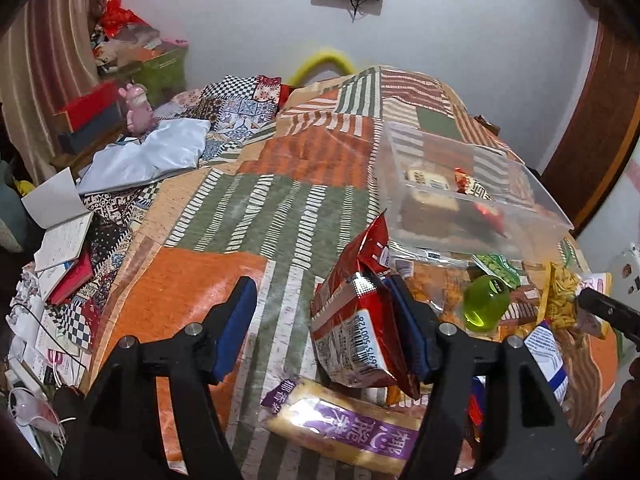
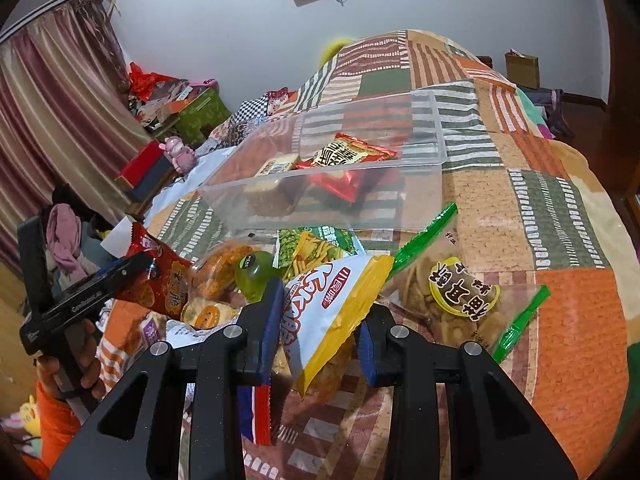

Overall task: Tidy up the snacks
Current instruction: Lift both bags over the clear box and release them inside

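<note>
A clear plastic bin (image 1: 480, 216) (image 2: 420, 168) sits on the quilted bed with a red snack packet (image 2: 352, 156) and a tan packet (image 2: 276, 166) inside. A pile of snacks lies in front of it. My left gripper (image 1: 324, 320) is open; a red snack bag (image 1: 356, 320) leans against its right finger, between the jaws. My right gripper (image 2: 320, 320) has a white and yellow chip bag (image 2: 332, 312) between its jaws, which stand apart and do not clearly pinch it. A purple-labelled bread pack (image 1: 352, 432) lies below the left gripper.
The pile holds a green jelly cup (image 1: 486, 304) (image 2: 256, 276), a green pea packet (image 2: 316, 244), a zip bag of crisps (image 2: 452, 292) and an orange snack pack (image 2: 224, 264). Books (image 1: 64, 248) and a silver bag (image 1: 148, 156) lie at the bed's left. A patchwork quilt (image 1: 256, 208) covers the bed.
</note>
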`<state>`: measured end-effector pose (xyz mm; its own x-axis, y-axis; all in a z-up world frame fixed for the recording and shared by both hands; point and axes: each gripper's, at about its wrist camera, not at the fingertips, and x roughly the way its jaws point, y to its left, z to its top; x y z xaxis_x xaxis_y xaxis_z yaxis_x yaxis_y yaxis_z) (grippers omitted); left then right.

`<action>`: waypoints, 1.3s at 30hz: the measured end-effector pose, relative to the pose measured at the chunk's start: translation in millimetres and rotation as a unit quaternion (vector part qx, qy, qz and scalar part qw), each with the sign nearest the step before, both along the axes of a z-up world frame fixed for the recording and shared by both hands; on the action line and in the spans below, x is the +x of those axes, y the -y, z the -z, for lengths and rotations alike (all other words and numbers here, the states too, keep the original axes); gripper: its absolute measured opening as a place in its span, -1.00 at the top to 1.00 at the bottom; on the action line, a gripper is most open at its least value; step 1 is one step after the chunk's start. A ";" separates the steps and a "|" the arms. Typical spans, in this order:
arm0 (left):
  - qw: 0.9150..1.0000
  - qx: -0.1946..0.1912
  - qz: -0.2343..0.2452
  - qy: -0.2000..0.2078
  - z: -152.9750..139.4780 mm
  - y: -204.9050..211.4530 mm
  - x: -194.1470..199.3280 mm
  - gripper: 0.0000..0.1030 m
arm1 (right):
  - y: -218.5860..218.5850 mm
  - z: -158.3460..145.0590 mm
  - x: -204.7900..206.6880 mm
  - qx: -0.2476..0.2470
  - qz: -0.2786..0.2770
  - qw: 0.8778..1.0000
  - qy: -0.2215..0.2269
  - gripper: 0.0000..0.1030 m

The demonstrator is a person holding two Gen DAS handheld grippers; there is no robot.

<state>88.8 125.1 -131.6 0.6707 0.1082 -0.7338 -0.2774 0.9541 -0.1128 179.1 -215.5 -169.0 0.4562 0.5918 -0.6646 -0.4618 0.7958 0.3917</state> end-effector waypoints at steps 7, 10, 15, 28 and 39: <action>0.999 -0.044 0.025 0.014 -9.4 2.9 -4.2 -0.25 | 0.4 0.5 -0.5 0.002 0.001 1.000 -0.003 0.41; 0.999 -0.009 0.046 0.004 -5.7 19.6 1.4 -0.25 | 0.8 1.3 -1.3 0.003 0.001 1.000 -0.004 0.41; 0.999 -0.001 0.027 -0.041 23.3 17.2 22.7 0.21 | 1.0 1.6 -2.0 0.003 0.001 1.000 -0.005 0.41; 1.000 -0.012 0.023 0.002 3.2 13.6 13.6 0.56 | -3.0 -6.9 2.1 0.002 -0.007 1.000 0.011 0.41; 0.997 -0.018 0.060 0.043 -31.0 34.2 29.9 0.55 | -13.4 0.6 20.6 -0.026 -0.019 0.999 0.007 0.41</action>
